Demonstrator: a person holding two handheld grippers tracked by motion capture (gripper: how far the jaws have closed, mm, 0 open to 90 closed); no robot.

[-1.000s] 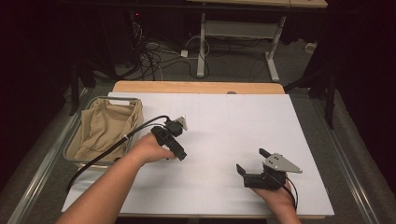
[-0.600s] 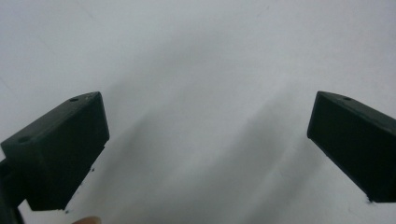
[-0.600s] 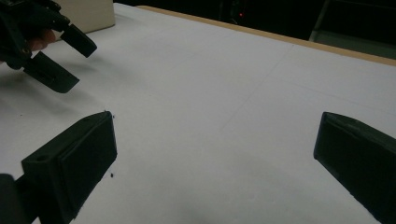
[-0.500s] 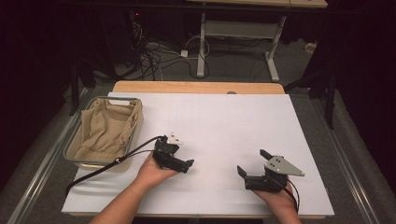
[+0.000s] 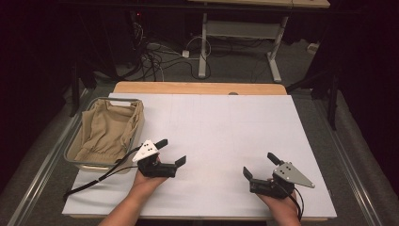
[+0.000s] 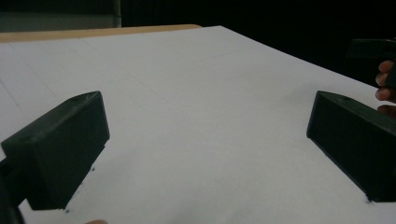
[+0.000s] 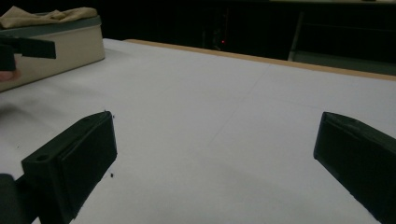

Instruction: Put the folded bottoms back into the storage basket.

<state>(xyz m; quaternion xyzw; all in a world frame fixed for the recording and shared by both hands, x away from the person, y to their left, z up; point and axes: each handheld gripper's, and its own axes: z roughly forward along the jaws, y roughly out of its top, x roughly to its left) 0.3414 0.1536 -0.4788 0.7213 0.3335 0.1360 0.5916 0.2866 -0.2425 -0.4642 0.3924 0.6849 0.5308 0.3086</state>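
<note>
We rest both grippers on the white table, empty, fingers spread wide: our left gripper near the basket holding the beige cloth, our right gripper well apart. Since a second ago the left has drawn back toward us; the work looks finished or paused, so any next move means reaching for the cloth

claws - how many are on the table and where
2. The left claw is near the front left, beside the cloth-lined basket. The right claw is near the front right. Both rest open and empty on the white table.
</note>
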